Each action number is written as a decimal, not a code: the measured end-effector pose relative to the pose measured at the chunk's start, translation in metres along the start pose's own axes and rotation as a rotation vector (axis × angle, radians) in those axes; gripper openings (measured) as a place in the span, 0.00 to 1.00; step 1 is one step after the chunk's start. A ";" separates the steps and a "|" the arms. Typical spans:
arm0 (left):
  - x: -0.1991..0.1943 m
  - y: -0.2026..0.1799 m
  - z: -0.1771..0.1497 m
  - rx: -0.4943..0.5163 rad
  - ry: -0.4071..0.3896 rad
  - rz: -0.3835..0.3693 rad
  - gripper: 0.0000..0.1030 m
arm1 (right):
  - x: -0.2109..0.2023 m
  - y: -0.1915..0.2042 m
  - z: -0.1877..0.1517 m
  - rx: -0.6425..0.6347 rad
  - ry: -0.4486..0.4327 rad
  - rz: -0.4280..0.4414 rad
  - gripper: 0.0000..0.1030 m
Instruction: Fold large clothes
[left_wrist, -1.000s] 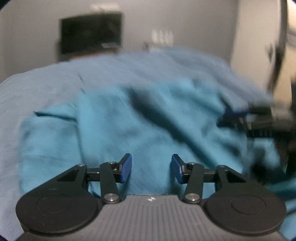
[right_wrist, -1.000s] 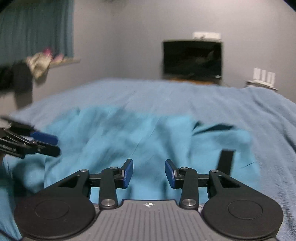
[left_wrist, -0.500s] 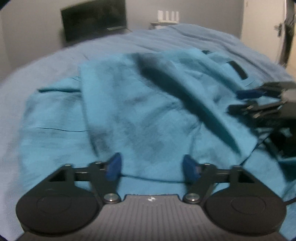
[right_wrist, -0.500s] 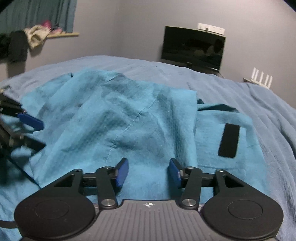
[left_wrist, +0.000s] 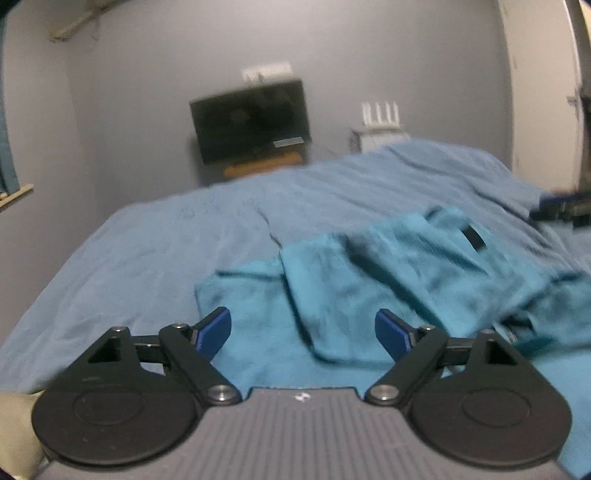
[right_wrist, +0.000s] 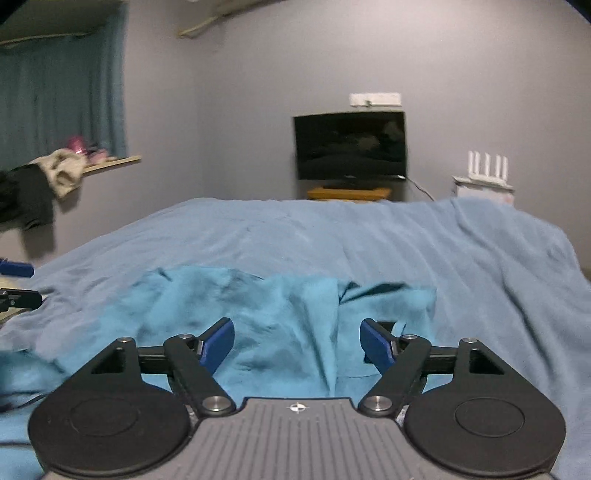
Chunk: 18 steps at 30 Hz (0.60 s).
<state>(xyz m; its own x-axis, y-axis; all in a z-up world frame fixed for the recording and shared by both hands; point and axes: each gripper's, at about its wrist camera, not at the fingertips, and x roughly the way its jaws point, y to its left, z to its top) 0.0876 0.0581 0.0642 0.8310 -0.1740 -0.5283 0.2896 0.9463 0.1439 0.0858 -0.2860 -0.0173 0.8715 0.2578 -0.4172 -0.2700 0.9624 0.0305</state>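
Observation:
A large teal garment (left_wrist: 369, 295) lies rumpled on the blue bedspread (left_wrist: 166, 251); it also shows in the right wrist view (right_wrist: 266, 325). A black patch (left_wrist: 474, 236) shows on its far right part. My left gripper (left_wrist: 303, 330) is open and empty, above the garment's near edge. My right gripper (right_wrist: 297, 341) is open and empty, above the garment's near edge too. The right gripper's tip shows at the right edge of the left wrist view (left_wrist: 565, 208); the left gripper's tip shows at the left edge of the right wrist view (right_wrist: 16, 284).
A dark TV (right_wrist: 351, 146) on a wooden stand sits by the far wall, with a white router (right_wrist: 485, 170) to its right. A window ledge with clothes (right_wrist: 55, 173) and a blue curtain (right_wrist: 62, 103) are at the left. The bedspread (right_wrist: 406, 240) stretches beyond the garment.
Both grippers have opened wider and tilted up and back, so the room shows more and the garment sits lower in view. Nothing is held.

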 end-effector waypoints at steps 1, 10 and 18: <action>-0.012 0.002 -0.001 -0.011 0.015 -0.018 0.83 | -0.015 0.000 0.005 -0.019 0.005 0.008 0.76; -0.118 0.025 -0.046 -0.024 0.097 -0.066 0.83 | -0.168 -0.030 -0.004 -0.128 0.136 0.046 0.77; -0.184 0.019 -0.082 0.056 0.148 -0.212 0.83 | -0.261 -0.041 -0.033 -0.188 0.287 0.120 0.77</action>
<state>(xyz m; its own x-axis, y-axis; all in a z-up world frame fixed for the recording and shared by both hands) -0.0987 0.1301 0.0956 0.6716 -0.3212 -0.6677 0.4790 0.8757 0.0605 -0.1445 -0.3961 0.0602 0.6857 0.3079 -0.6596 -0.4577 0.8870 -0.0617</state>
